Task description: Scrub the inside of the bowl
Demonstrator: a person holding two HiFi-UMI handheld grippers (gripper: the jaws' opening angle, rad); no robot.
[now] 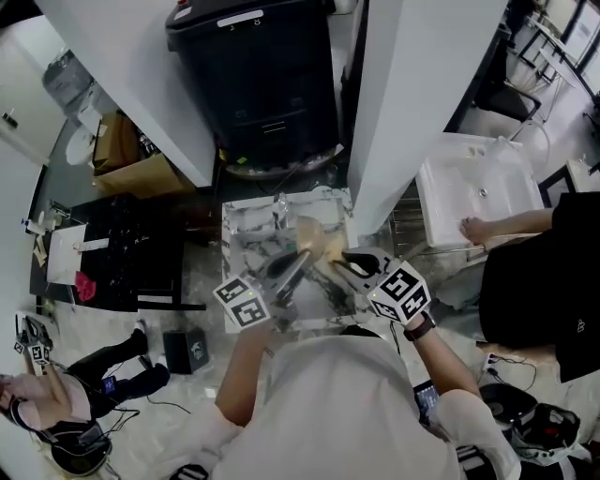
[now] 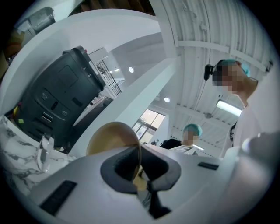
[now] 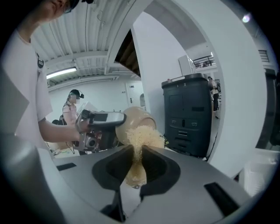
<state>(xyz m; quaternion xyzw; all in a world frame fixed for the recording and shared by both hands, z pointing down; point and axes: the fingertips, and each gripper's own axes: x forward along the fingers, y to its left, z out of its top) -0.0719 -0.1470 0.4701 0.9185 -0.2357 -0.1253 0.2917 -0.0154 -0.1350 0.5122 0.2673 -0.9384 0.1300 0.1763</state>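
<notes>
1. You have no word, brand name or number that can be read in any of these views.
2. The left marker cube [image 1: 246,302] on your left gripper [image 1: 300,255] and the right marker cube [image 1: 399,292] on your right gripper [image 1: 339,267] carry only black-and-white square patterns, with no letters or digits.
3. Beyond both claws, the white label [image 1: 241,18] on the black bin [image 1: 258,84] is too small to read.
4. Right of your right claw, a black shirt [image 1: 534,300] bears a tiny white mark, which is illegible.
5. Left of your left claw, the pale emblem on a black box [image 1: 192,349] is illegible too.
</notes>
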